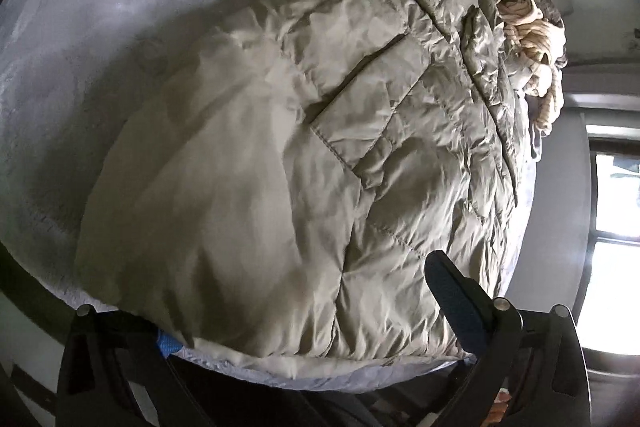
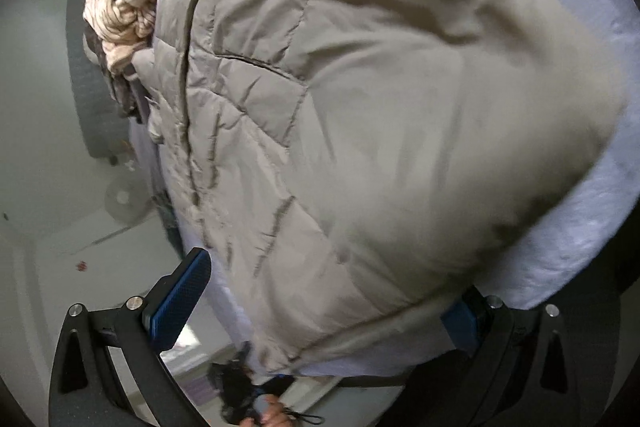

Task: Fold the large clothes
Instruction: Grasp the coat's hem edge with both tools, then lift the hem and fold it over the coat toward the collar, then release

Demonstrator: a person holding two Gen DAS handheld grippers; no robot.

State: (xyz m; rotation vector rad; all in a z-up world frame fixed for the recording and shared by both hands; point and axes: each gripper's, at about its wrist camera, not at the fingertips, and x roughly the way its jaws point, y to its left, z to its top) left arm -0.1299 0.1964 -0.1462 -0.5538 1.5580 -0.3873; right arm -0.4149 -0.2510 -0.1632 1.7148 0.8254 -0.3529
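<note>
A large beige quilted jacket [image 1: 304, 131] lies spread on a lavender bed cover [image 1: 88, 11], its hem toward me. It also fills the right wrist view [image 2: 360, 115]. My left gripper [image 1: 304, 323] is open, its fingers wide apart at the jacket's hem; the left finger is mostly hidden behind the fabric. My right gripper [image 2: 324, 307] is open too, one blue-padded finger [image 2: 180, 299] beside the bed's edge and the other partly hidden behind the hem.
A bundle of cream striped and dark clothes [image 1: 536, 39] sits at the bed's far edge, also in the right wrist view [image 2: 128, 7]. A bright window [image 1: 612, 259] is at the right. The floor [image 2: 52, 155] lies beside the bed.
</note>
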